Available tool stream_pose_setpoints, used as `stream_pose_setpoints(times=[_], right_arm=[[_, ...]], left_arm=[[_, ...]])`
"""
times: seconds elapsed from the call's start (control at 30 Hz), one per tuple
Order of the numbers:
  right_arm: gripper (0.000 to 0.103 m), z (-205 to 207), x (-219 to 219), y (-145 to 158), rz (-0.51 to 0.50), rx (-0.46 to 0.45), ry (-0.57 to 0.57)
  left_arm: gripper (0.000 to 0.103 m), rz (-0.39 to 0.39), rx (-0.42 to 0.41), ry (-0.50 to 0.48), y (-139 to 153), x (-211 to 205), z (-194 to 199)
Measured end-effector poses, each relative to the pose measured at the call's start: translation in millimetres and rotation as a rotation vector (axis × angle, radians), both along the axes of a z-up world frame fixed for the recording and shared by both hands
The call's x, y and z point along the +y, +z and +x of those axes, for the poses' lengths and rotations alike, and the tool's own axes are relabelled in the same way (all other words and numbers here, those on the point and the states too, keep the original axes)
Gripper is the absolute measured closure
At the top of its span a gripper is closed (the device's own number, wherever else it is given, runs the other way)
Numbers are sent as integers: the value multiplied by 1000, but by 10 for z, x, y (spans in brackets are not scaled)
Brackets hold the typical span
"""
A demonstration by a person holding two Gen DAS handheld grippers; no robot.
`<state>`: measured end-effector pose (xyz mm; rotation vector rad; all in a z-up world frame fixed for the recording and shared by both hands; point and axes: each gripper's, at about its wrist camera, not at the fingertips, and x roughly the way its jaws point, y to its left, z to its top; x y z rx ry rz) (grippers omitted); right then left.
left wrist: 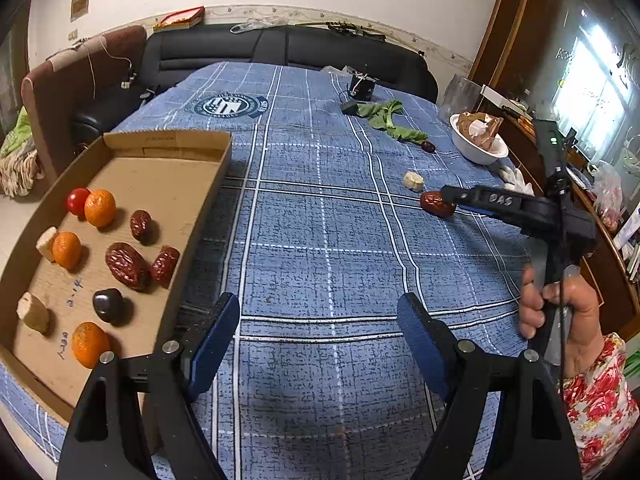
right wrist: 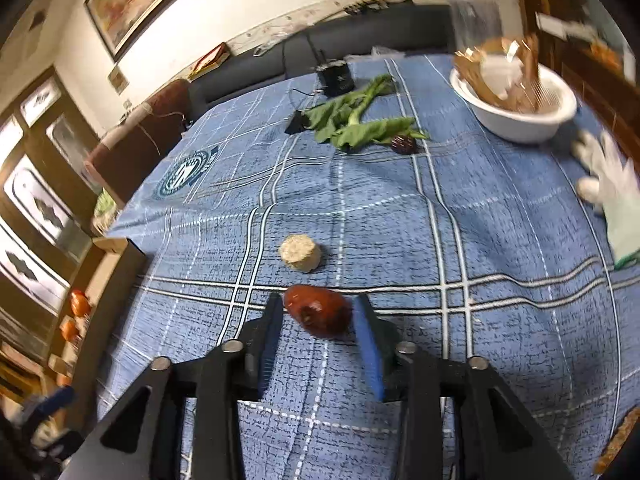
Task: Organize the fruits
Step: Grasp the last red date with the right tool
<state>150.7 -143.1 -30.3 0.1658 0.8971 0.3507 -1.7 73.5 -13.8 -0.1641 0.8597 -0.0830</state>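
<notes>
Resting between right gripper [right wrist: 318, 316] jaws: red date [right wrist: 319, 311], clamped; left gripper [left wrist: 318, 312] jaws apart.

My left claw [left wrist: 318, 336]: black angular frame, triangular cutouts, silver round screws at pivots, blue pads [left wrist: 420, 340] lining inner finger faces. My right claw [right wrist: 320, 334]: same black frame, silver screws, blue pads. From left wrist view, white raised lettering on its black arm, thin black cable. Right hand [left wrist: 560, 320]: bare skin, red floral sleeve [left wrist: 600, 404].

White bowl [right wrist: 516, 118] near table edge; green leaves [right wrist: 356, 120]; white glove [right wrist: 612, 192].
</notes>
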Motion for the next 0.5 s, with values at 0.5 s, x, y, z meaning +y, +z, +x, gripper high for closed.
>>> stream_pose_setpoints(times=[0.5], right_arm=[[77,-115,-295,4,-111,-42,-175]], left_arm=[[23,32,-15,-46,161,-174,217]])
